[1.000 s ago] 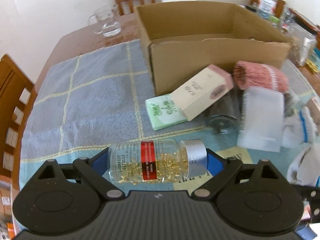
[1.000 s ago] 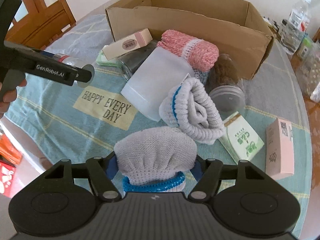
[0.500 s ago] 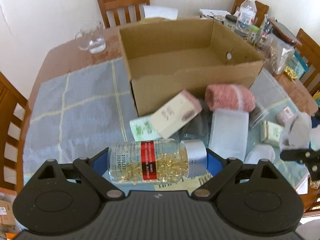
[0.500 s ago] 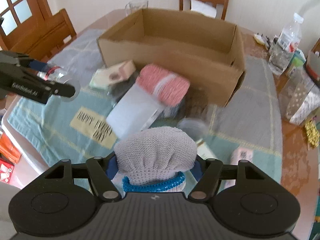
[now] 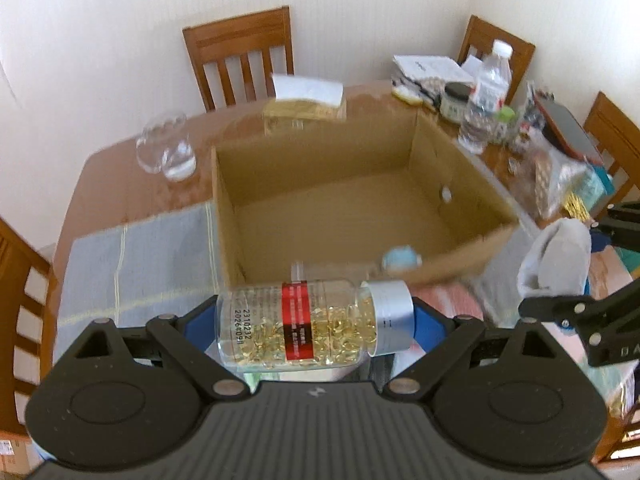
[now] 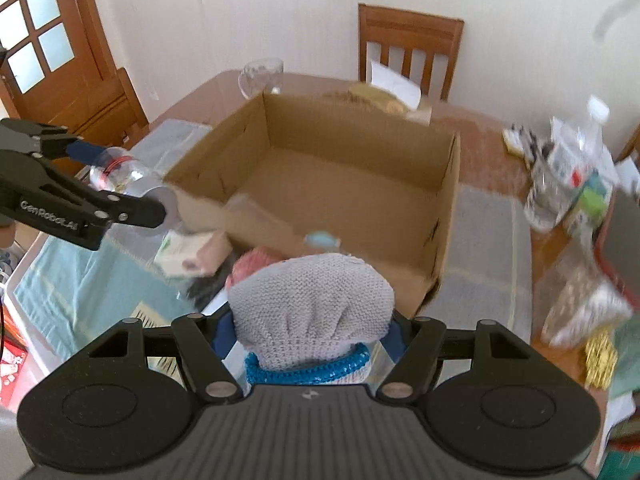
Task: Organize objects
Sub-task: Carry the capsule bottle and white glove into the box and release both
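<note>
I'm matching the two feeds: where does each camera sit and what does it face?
Left wrist: sits behind the left gripper holding a pill bottle, facing the cardboard box; right gripper at right edge.
Right wrist: behind the right gripper holding a rolled sock, facing the box from its other end.
Shared: box, glass mug, chair.

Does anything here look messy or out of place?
Yes. The cardboard box sits empty while a pink roll and small cartons lie jumbled against its near wall. Bottles and bags crowd the table's right edge.
</note>
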Demonstrator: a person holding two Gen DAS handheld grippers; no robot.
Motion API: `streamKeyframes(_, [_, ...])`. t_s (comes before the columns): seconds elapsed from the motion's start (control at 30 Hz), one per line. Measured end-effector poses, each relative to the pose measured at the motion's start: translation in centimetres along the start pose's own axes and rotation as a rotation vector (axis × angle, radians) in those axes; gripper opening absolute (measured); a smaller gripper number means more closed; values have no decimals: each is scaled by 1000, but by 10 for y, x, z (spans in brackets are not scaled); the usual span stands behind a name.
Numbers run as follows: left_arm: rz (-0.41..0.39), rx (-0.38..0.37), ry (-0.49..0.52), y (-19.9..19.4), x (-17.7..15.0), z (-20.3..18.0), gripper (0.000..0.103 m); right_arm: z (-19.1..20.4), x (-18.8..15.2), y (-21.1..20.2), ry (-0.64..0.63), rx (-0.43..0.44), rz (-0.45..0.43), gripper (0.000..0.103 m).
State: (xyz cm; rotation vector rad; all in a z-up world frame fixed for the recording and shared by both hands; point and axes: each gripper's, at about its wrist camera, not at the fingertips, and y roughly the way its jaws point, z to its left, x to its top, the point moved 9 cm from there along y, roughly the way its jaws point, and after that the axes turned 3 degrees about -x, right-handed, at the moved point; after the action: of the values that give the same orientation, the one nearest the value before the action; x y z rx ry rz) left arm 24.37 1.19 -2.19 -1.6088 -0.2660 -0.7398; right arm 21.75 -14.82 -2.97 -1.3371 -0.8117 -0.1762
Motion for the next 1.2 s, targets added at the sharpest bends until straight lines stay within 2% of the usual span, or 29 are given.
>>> streamKeyframes(0.17, [-32,11,2,17,39,-1,94,-10,32,12,-27,1,-36,74])
streamKeyframes(0.33, [-26,27,19,43,62,-3,94,-20,54,37,-35,-17,-31,75])
streamKeyframes(0.43, [-10,34,21,58,68,-4,94,-22,55,49,-45,-23,-11,81])
streamKeyframes(0.5, [-4,36,25,66,70,-4,94,-26,55,51,-45,-40,-14,97])
streamKeyframes(0.57, [2,39,24,72,72,-4,94,-29,54,49,-37,-41,-29,103])
streamKeyframes(0.93, [21,44,-15,103,86,3,95,-42,44,43,-14,-51,-20,103])
streamKeyframes(1.2, [-28,71,4,84,94,5,97,-47,39,37,11,-71,-28,103])
